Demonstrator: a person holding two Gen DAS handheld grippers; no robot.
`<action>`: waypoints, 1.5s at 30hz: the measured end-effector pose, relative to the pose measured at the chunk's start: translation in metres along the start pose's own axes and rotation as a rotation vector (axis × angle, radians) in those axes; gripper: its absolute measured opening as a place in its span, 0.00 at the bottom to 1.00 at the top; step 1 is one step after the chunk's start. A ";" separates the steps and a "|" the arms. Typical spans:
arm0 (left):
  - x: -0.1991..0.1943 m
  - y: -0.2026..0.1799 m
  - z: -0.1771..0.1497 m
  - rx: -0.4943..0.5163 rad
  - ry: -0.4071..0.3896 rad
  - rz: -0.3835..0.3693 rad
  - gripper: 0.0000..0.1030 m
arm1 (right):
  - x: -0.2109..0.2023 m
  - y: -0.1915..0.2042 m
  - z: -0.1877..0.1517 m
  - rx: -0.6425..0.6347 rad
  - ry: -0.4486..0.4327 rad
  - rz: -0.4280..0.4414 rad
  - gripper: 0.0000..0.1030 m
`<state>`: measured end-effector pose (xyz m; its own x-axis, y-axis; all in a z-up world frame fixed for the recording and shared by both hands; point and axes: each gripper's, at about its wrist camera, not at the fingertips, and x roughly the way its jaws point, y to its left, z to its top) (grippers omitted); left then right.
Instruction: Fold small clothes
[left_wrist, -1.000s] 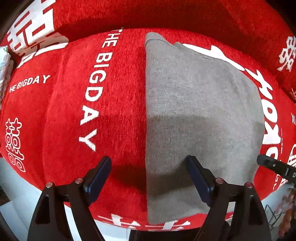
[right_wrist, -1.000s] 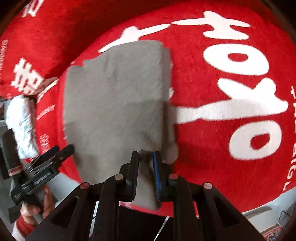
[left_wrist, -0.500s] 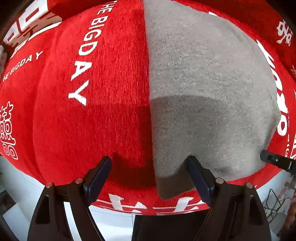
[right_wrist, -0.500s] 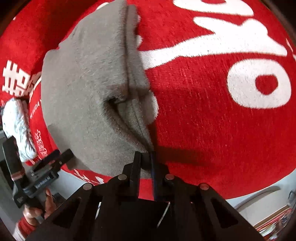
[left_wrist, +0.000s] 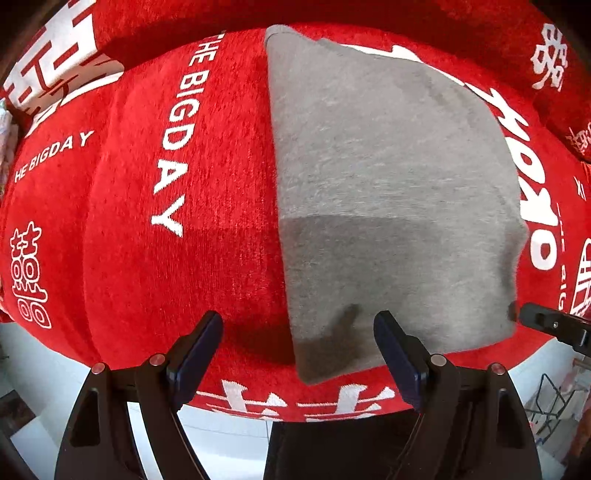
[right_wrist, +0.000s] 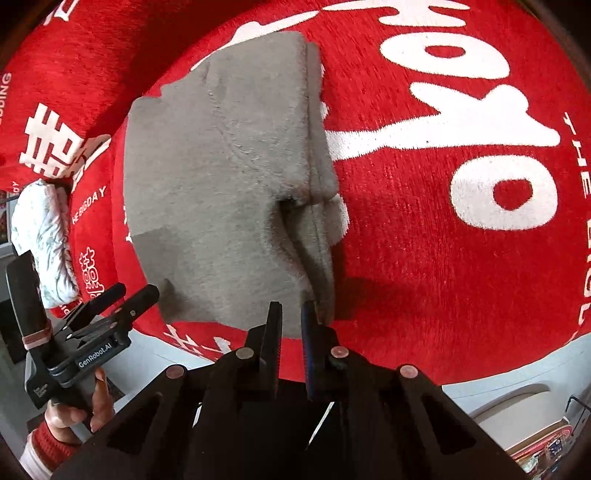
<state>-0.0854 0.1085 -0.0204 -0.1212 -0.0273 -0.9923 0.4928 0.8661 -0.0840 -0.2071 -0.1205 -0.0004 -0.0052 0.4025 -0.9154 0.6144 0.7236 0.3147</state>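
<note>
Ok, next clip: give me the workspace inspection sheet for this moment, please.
Surface: red cloth with white lettering, covering the table.
Job's things: grey garment lying folded; layered edges bunched on its right side.
Clutter: white crumpled fabric at the far left.
Grippers: left gripper open over the garment's near-left corner; right gripper nearly closed at the garment's near edge, grip unclear.
Cables: nothing seen.
Surroundings: pale floor.

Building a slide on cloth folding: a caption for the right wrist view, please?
Right gripper, nearly closed, at the near edge of a folded grey garment on a red blanket.
</note>
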 end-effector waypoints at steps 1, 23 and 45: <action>-0.003 -0.002 0.000 0.006 -0.002 0.001 0.82 | -0.002 0.001 -0.001 -0.001 -0.004 0.000 0.11; -0.074 -0.017 -0.005 0.045 -0.106 0.036 1.00 | -0.054 0.055 -0.001 -0.056 -0.137 -0.123 0.79; -0.123 -0.008 0.002 -0.034 -0.198 0.074 1.00 | -0.098 0.092 -0.021 -0.127 -0.288 -0.275 1.00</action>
<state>-0.0727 0.1035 0.1023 0.0874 -0.0580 -0.9945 0.4641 0.8857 -0.0109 -0.1666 -0.0815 0.1237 0.0763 0.0247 -0.9968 0.5187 0.8528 0.0609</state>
